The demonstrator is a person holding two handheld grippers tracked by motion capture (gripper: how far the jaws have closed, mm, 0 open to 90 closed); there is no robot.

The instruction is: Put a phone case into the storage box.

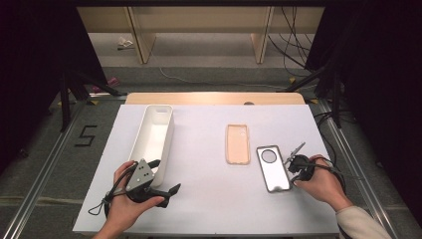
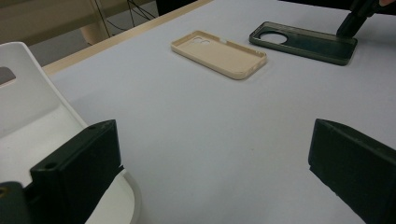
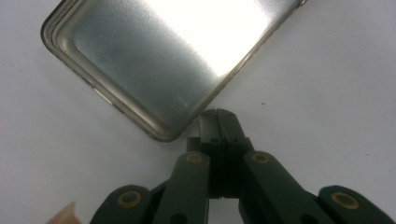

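A dark, glossy phone case [image 1: 273, 168] lies hollow side up on the white table [image 1: 209, 199], right of centre. A beige phone case [image 1: 237, 143] lies just to its left, also hollow side up. My right gripper [image 1: 291, 170] sits at the dark case's right edge. In the right gripper view its jaws [image 3: 217, 119] are shut with nothing between them, tips beside a corner of the dark case [image 3: 159, 60]. My left gripper [image 1: 170, 191] rests near the front left. Its jaws [image 2: 210, 163] stand wide open and empty, facing the beige case [image 2: 219, 53] and the dark case [image 2: 303, 43].
A long white bin [image 1: 155, 130] stands on the left of the table, right by my left gripper, and its rim [image 2: 28, 107] sits beside the left jaw. Cables trail on the floor beyond the table's far edge.
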